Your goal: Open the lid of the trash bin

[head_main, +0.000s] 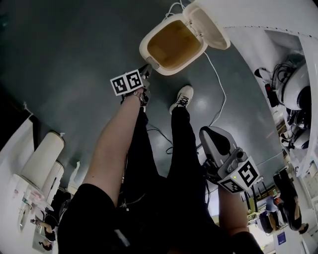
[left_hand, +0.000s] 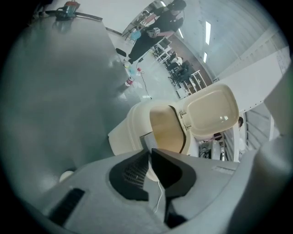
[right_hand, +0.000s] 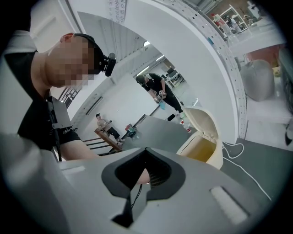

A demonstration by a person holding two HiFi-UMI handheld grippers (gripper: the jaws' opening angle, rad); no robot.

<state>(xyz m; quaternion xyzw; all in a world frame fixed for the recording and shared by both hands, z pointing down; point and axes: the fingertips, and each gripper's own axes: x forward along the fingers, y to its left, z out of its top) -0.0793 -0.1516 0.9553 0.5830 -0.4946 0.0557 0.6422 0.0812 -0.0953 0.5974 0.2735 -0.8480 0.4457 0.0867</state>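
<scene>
A cream trash bin (head_main: 149, 54) stands on the grey floor at the top of the head view, its lid (head_main: 211, 25) swung up and back so the yellowish inside shows. My left gripper (head_main: 145, 72) reaches to the bin's near rim, below the opening. In the left gripper view its jaws (left_hand: 150, 151) stand nearly together with nothing between them, just short of a grey tab (left_hand: 146, 139) on the bin's front (left_hand: 132, 125); the lid (left_hand: 213, 112) stands open. My right gripper (head_main: 211, 136) hangs back at the lower right, jaws together and empty (right_hand: 145, 151), far from the bin (right_hand: 203, 148).
A white cable (head_main: 218, 94) runs over the floor right of the bin, past my shoe (head_main: 183, 96). A curved white wall (head_main: 268, 15) rises behind the bin. White bins (head_main: 42, 158) stand at the left. People (left_hand: 153, 32) and bottles (left_hand: 130, 82) are far off.
</scene>
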